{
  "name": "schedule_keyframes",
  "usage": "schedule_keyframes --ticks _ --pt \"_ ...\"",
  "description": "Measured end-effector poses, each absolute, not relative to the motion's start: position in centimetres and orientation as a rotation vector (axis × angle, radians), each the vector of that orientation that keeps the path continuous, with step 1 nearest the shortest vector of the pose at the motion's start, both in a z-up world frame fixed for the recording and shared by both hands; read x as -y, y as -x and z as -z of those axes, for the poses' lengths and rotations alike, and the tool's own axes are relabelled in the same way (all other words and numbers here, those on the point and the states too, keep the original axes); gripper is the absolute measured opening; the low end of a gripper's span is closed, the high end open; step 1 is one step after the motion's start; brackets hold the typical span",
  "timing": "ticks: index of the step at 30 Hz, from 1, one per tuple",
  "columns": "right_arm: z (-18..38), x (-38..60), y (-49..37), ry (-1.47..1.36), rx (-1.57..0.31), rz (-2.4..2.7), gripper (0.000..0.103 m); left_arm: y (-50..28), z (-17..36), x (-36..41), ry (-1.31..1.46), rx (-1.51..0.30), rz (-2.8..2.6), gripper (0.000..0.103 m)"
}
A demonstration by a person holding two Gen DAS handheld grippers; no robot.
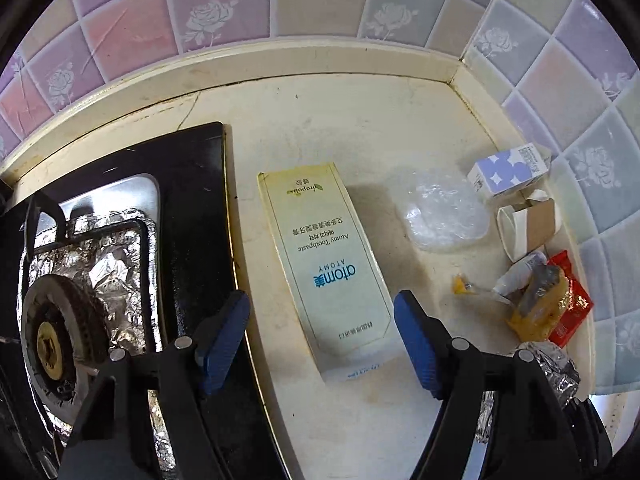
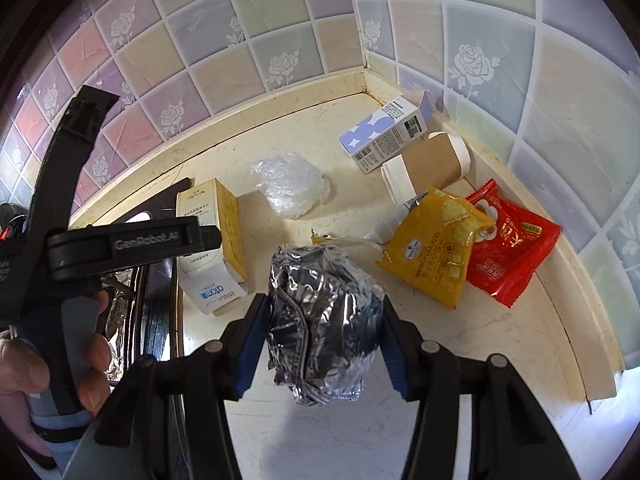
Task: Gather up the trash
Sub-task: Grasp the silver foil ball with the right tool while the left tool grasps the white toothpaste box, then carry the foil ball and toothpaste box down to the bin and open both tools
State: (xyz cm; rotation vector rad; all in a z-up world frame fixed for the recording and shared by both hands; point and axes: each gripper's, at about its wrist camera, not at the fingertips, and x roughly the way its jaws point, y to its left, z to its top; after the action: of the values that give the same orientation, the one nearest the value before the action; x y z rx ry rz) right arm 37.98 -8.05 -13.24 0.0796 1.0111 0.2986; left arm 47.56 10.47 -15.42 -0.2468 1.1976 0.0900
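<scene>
The left gripper (image 1: 322, 340) hangs over the toothpaste box (image 1: 326, 268) on the surface beside the stove (image 1: 192, 208); jaws released, straddling its near end, long axis running away. The right gripper (image 2: 324, 332) grasps a foil ball (image 2: 324, 320).

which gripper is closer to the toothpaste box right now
Left. The left gripper hangs open just over the toothpaste box, fingers either side; the right gripper is off beside it, clamping a foil ball.
</scene>
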Motion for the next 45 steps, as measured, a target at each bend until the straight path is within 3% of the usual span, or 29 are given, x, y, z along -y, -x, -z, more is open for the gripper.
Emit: schedule_keyframes --ticks 5,9,21,35,45 --pt "13.7 8.0 -38.5 -0.092 -1.028 -0.308 0.053 -48.4 16.5 -10.2 0.249 -1.225 -0.081 0.073" --pt "14.1 8.1 -38.8 -0.109 -1.054 -0.316 0.053 -48.6 17.0 -9.9 0.231 -1.236 -0.084 0.056" --pt "13.8 9.1 -37.0 -0.169 -1.078 -0.345 0.053 -44.4 13.7 -9.1 0.149 -1.156 -0.056 0.053" --pt "10.9 12.4 -25.0 -0.186 -0.989 -0.473 0.053 -27.1 7.0 -6.3 0.151 -1.036 0.036 0.052" --pt "11.7 14.7 -13.9 -0.164 -1.028 -0.562 0.052 -12.3 7.8 -3.8 0.161 -1.006 0.083 0.052"
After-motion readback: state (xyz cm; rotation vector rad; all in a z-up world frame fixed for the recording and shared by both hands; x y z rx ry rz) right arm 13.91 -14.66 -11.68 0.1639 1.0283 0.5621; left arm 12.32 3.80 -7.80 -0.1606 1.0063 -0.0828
